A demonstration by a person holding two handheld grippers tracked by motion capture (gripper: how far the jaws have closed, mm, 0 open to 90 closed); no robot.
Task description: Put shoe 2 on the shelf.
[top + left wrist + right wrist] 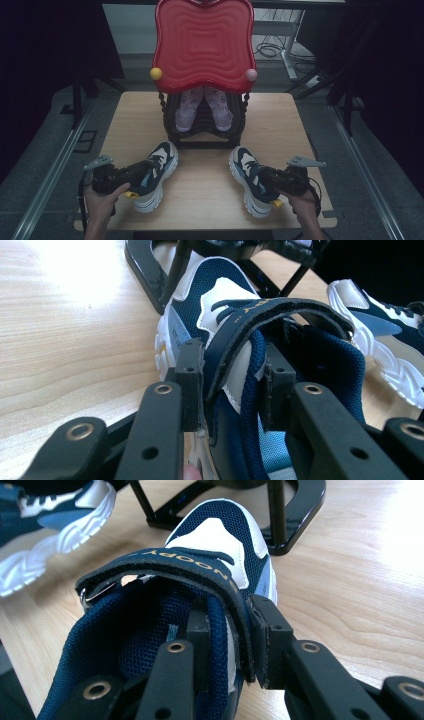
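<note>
Pink shoes under red tray

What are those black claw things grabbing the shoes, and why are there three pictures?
Those claws are grippers, tools with two jaws that a person squeezes by hand. The top picture comes from a camera above the wooden table. It shows the person's left gripper and right gripper.

The other two pictures come from small cameras riding on each gripper, looking along its jaws.

On the table lie two navy and white sneakers. The left gripper pinches the side wall and strap of the left sneaker, one jaw inside and one outside. The right gripper does the same on the right sneaker.

Behind them stands a black shoe rack with a pair of pink shoes inside and a red wavy tray on top.
</note>
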